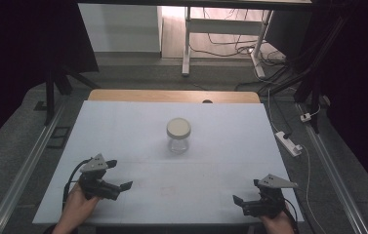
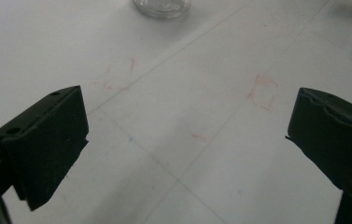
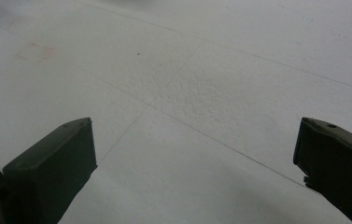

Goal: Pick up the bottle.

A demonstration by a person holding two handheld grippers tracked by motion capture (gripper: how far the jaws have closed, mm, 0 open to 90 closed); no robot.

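Note:
A clear glass jar with a cream lid stands upright at the middle of the white table top. Its base shows at the top edge of the left gripper view as the jar. My left gripper rests low near the front left of the table, open, with nothing between its jaws; in its own view the left gripper frames bare table with faint red marks. Near the front right corner my right gripper is open too, and the right gripper looks at bare white surface. Both are well short of the jar.
A wooden table edge runs behind the white top. On the floor to the right lies a white power strip with cables. White desk legs stand at the back. Dark curtains hang at both sides.

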